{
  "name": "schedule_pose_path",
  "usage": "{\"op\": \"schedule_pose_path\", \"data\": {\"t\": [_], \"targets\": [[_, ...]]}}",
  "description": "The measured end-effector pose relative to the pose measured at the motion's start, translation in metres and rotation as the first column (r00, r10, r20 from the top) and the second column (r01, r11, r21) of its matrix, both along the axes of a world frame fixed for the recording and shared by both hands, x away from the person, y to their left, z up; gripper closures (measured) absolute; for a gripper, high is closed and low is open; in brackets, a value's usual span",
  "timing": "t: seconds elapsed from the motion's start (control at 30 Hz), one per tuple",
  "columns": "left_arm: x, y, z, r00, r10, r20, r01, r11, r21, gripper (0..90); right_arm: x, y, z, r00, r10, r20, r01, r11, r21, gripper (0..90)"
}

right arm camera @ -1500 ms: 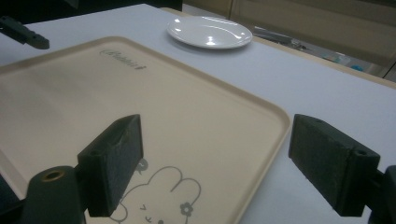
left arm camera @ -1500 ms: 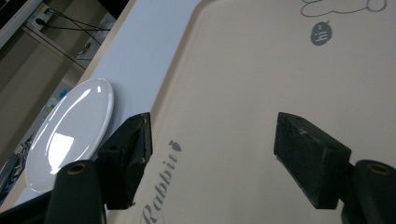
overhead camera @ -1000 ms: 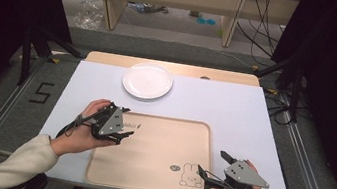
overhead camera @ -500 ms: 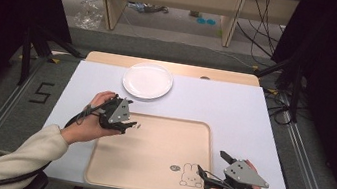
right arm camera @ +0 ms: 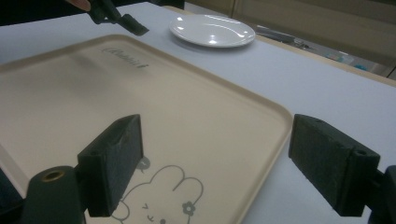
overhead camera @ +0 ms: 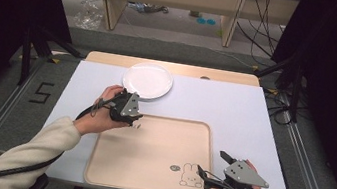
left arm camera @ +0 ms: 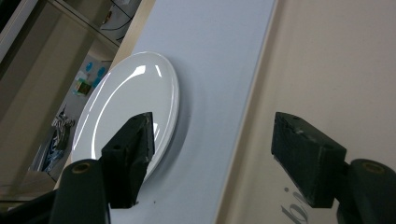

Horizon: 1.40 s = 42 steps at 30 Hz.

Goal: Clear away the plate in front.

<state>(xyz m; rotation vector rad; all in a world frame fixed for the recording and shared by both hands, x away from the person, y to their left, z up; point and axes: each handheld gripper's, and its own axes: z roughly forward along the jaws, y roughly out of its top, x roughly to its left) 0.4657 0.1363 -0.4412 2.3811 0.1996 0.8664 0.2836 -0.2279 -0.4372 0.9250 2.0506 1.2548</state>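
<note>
Round white glazed plate (overhead camera: 147, 81): rigid, slippery, breakable; grip near rim. Left claw (overhead camera: 136, 120) wide, empty; right claw (overhead camera: 210, 164) wide, empty.

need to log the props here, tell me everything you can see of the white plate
The white plate is round, shallow and glossy, with a smooth raised rim; it looks like glazed ceramic or melamine and catches the ceiling lights. It is empty and lies flat, right way up, on the pale table cover near the far edge, just beyond the tray. Nothing touches it; the left gripper hovers near its near rim, jaws open.
</note>
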Motion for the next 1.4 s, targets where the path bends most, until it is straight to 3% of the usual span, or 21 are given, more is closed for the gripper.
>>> {"op": "schedule_pose_path", "data": {"t": [0.23, 0.37, 0.6, 0.7, 0.77, 0.8, 1.1, 1.23, 1.4], "targets": [[0.016, -0.005, -0.006, 0.9997, 0.023, -0.003, -0.023, 0.9997, 0.008, 31.1, 0.000, 0.000, 0.000, 1.0000, 0.000, 0.000, 0.000, 1.000, -0.002, 18.8], [0.033, -0.009, -0.011, 0.9986, 0.053, -0.007, -0.053, 0.9985, 0.014, 33.2, 0.000, 0.001, -0.001, 1.0000, -0.001, 0.003, 0.001, 1.000, 0.003, 18.8], [0.046, -0.017, -0.019, 0.9979, 0.064, -0.008, -0.063, 0.9974, 0.034, 35.2, 0.000, 0.000, -0.001, 1.0000, -0.001, 0.003, 0.001, 1.000, 0.003, 18.8], [0.052, -0.021, -0.023, 0.9978, 0.065, 0.013, -0.066, 0.9956, 0.067, 36.7, 0.000, 0.000, -0.001, 1.0000, 0.000, 0.002, 0.000, 1.000, 0.004, 18.8], [0.054, -0.021, -0.025, 0.9979, 0.064, 0.007, -0.065, 0.9950, 0.077, 37.2, 0.000, 0.000, -0.001, 1.0000, 0.000, 0.004, 0.000, 1.000, 0.005, 18.8], [0.058, -0.021, -0.025, 0.9976, 0.069, 0.005, -0.069, 0.9907, 0.118, 37.7, 0.000, 0.000, -0.001, 1.0000, 0.001, 0.002, -0.001, 1.000, 0.003, 18.8], [0.068, -0.025, -0.034, 0.9969, 0.079, 0.004, -0.078, 0.9838, 0.161, 42.3, -0.001, 0.000, 0.000, 0.9996, 0.004, -0.028, -0.004, 1.000, -0.002, 18.8], [0.073, -0.026, -0.036, 0.9964, 0.085, 0.006, -0.085, 0.9797, 0.182, 45.2, 0.000, 0.000, -0.001, 1.0000, 0.006, -0.007, -0.006, 1.000, -0.002, 18.8], [0.077, -0.027, -0.038, 0.9959, 0.091, -0.001, -0.089, 0.9755, 0.201, 48.0, 0.000, 0.000, -0.001, 0.9998, 0.006, -0.018, -0.006, 1.000, 0.003, 18.8]]}}
